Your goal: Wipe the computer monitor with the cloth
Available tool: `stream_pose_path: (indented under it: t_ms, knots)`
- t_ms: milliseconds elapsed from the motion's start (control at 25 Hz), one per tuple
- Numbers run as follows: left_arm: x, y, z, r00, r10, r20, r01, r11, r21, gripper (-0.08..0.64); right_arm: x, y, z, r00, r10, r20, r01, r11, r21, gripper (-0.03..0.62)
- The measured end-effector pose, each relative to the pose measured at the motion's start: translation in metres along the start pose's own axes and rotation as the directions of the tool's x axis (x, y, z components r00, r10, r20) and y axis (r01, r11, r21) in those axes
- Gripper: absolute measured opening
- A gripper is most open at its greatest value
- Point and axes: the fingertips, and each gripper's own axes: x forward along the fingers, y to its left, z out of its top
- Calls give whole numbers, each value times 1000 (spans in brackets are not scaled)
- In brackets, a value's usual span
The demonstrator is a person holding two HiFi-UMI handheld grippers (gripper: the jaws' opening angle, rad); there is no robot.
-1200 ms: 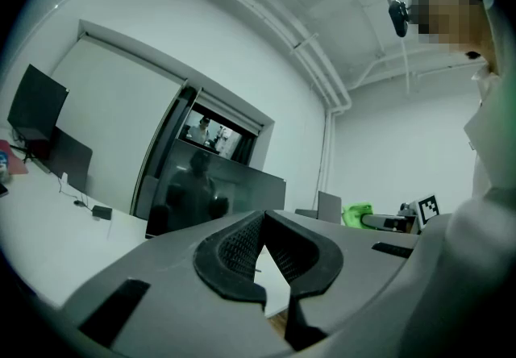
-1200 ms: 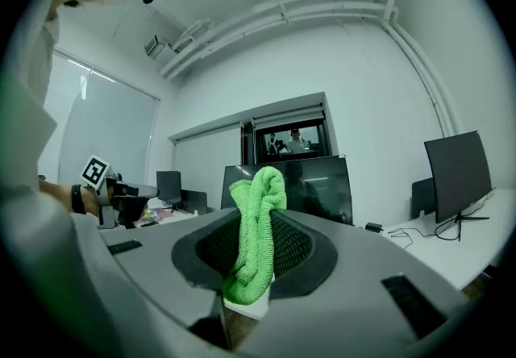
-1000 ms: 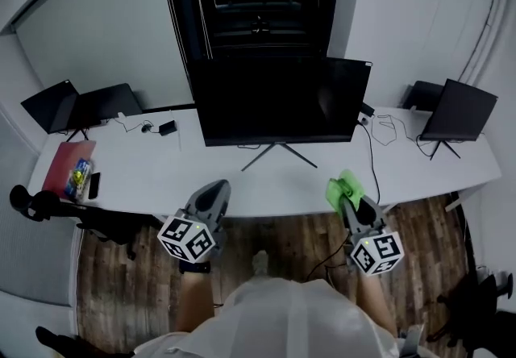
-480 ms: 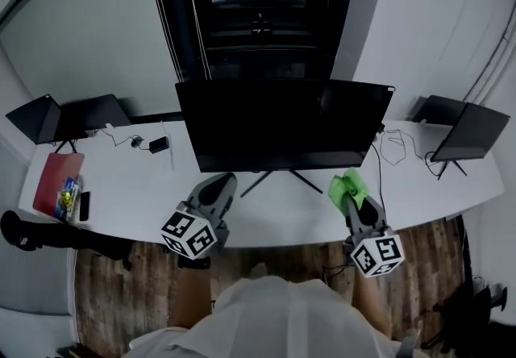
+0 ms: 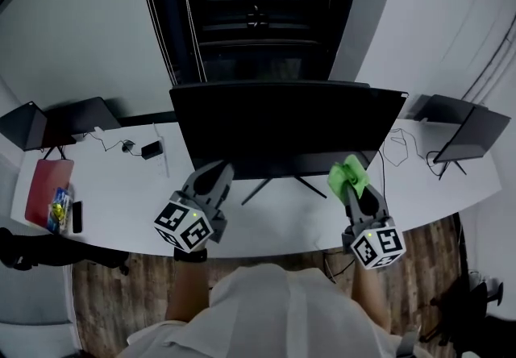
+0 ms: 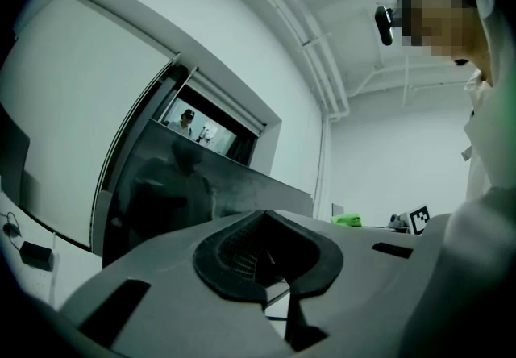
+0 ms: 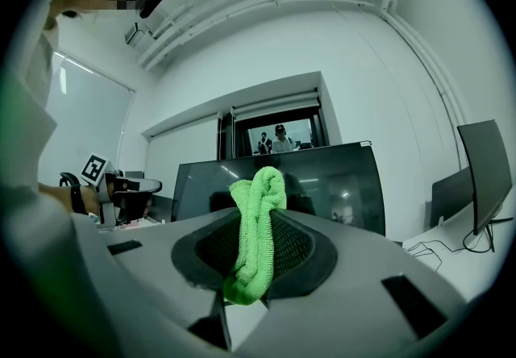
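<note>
1. The white desk [image 5: 121, 179] runs beneath and out to either side of both hand-held grippers.
2. The dark computer monitor [image 5: 282, 126] stands on the desk straight ahead of both hand-held grippers, its screen facing them.
3. A smaller dark screen [image 5: 470, 132] stands on the desk off to the right of the right hand-held gripper.
4. The left hand-held gripper [image 5: 216, 172] points at the monitor's lower left part, its jaws pressed together with nothing between them.
5. The right hand-held gripper [image 5: 353, 191] points at the monitor's lower right corner, its jaws pinching the cloth.
6. The green cloth [image 5: 348, 174] sticks up bunched from between the right jaws, just short of the screen.
</note>
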Motion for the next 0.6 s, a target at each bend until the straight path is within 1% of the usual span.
stream_pose_path:
  t_ms: [200,400,600]
  knots:
    - [13,6,1,1000,-26,-11,26,1000,-15,17,11,-4,3,1000,-19,-5,19,1000,-2,72]
    - [22,11,-1,999,-36,-11,36,999,-34,17,18,-9,7,1000,-26,7,26,1000,17,72]
    - [39,5,1,999,-44,-19,43,999,-31,17,18,-27,14,999,-38,13,38,999,29,72]
